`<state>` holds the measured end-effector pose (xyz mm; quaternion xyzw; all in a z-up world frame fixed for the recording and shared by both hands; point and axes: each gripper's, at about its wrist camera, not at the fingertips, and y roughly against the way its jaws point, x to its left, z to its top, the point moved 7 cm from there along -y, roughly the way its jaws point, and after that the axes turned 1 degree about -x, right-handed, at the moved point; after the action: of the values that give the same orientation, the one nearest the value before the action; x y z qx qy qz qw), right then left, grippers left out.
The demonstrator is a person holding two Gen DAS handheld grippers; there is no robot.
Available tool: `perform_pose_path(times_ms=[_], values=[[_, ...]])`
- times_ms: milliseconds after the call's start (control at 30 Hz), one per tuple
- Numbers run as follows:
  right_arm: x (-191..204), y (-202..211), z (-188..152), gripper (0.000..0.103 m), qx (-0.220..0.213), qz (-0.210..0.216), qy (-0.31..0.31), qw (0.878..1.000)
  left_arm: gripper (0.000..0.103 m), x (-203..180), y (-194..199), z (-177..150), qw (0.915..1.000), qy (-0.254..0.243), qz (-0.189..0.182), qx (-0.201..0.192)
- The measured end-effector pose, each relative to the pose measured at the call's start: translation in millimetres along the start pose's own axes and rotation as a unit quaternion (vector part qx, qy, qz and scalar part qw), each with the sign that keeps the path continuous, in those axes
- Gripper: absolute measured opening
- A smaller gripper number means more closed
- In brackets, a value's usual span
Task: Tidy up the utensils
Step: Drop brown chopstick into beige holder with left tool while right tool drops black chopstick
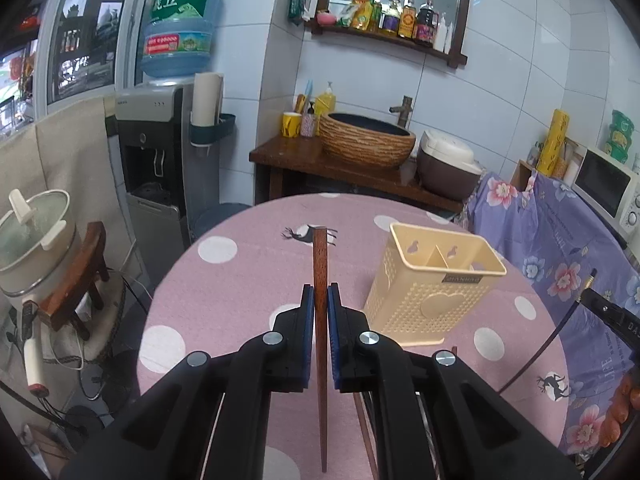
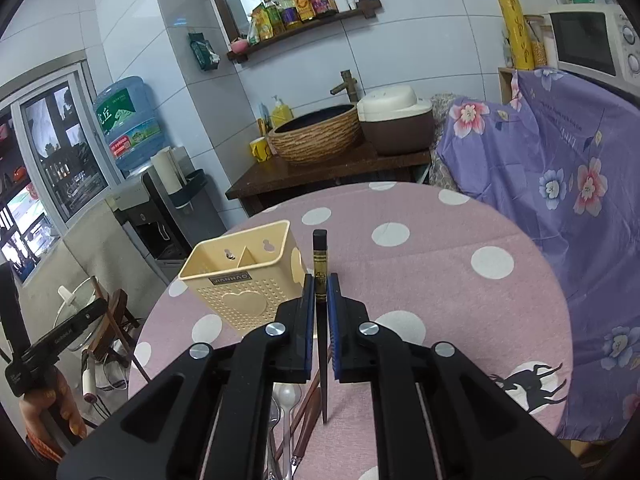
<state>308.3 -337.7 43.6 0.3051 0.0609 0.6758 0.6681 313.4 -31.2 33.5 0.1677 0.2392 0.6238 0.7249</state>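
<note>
My left gripper [image 1: 320, 294] is shut on a brown wooden chopstick [image 1: 320, 264] that runs forward between its blue pads, held above the table. My right gripper [image 2: 320, 284] is shut on a black chopstick with a gold band [image 2: 319, 256]. A cream two-compartment utensil holder [image 1: 432, 284] stands upright on the pink dotted table, right of the left gripper; in the right wrist view the holder [image 2: 244, 276] is left of the right gripper. Under the right gripper lie a white spoon [image 2: 289, 394], metal utensils and brown chopsticks [image 2: 308, 420]. Another brown chopstick [image 1: 366, 436] lies under the left gripper.
The round table with pink dotted cloth [image 1: 240, 288] ends close ahead. Beyond it stand a wooden counter with a woven basin [image 1: 366, 140] and a rice cooker [image 1: 448, 168]. A water dispenser [image 1: 160, 152] stands at left, a purple floral cover [image 2: 560, 184] at right.
</note>
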Motion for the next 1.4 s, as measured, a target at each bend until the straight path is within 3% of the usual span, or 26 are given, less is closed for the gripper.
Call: perform_pose_path(times_ms=[300, 500, 600, 900, 1100, 1400], values=[[3, 10, 14, 0.007, -0.01, -0.006, 0.02, 1.0, 0.008, 2, 15, 15, 0.9996, -0.001, -0.002, -0.028], [10, 7, 33, 0.007, -0.009, -0.015, 0.045, 0.999, 0.008, -2, 23, 45, 0.9987, -0.008, 0.0, -0.05], [20, 12, 57, 0.007, -0.018, -0.011, 0.055, 0.998, 0.008, -11, 35, 74, 0.9975, -0.015, -0.003, -0.069], [83, 45, 160, 0.007, -0.092, 0.033, 0.07, 0.993, 0.008, -57, 68, 164, 0.9922, -0.004, -0.062, -0.108], [94, 7, 150, 0.007, -0.092, 0.033, 0.064, 0.993, 0.008, -78, 29, 153, 0.9939, -0.002, -0.057, -0.094], [70, -74, 84, 0.007, -0.02, 0.007, 0.037, 0.999, 0.008, -81, -47, 82, 0.9985, -0.003, -0.052, -0.017]])
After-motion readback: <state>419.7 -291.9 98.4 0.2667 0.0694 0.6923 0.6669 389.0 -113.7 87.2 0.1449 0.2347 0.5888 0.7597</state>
